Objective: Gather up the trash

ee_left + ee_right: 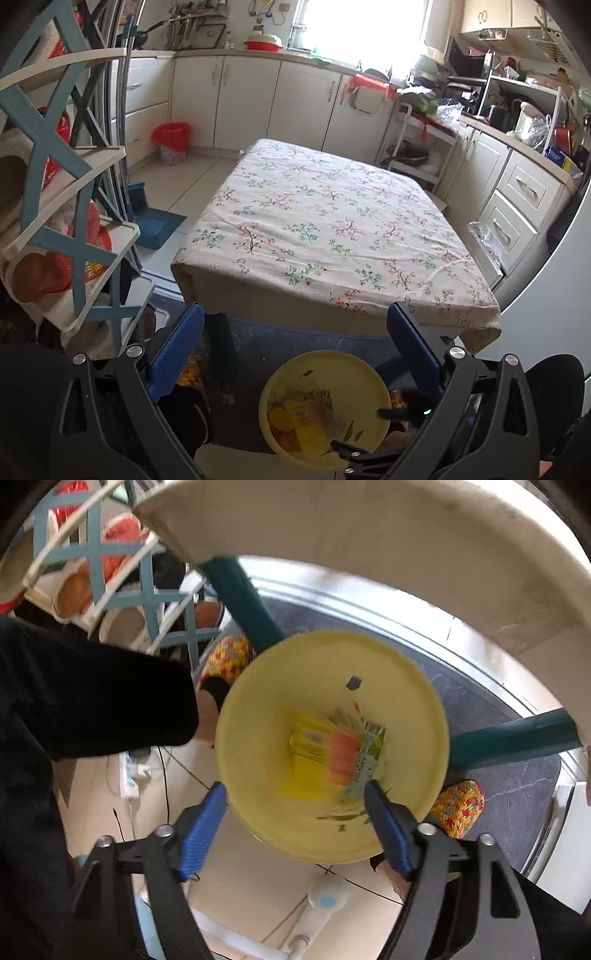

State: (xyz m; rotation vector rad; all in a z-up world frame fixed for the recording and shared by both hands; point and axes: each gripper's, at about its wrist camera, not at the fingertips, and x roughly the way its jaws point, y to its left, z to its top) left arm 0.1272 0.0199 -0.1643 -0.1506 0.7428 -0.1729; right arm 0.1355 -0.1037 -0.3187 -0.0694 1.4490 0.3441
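Trash point(332, 760): wrappers lie inside the yellow bin point(417, 716) (blurred).
Table point(325, 206): bare cloth, nothing left.
Right gripper point(295, 823): spread, empty.
Left gripper point(291, 354): spread, empty.

Bin point(332, 686) on floor before table point(332, 206); wrappers point(332, 757) in bin; shelf rack point(55, 184) left.

Daylight pours in through the kitchen window point(354, 29), blown out to pure white with glare spilling onto the cabinets beside it. The floral cloth on the worktop point(325, 229) is evenly lit and sharp, while the space under it lies in deep shadow. Both fisheye views bend straight lines hard toward dark corners. The right wrist view is softer: the packets in the yellow bucket point(258, 672) smear with motion blur
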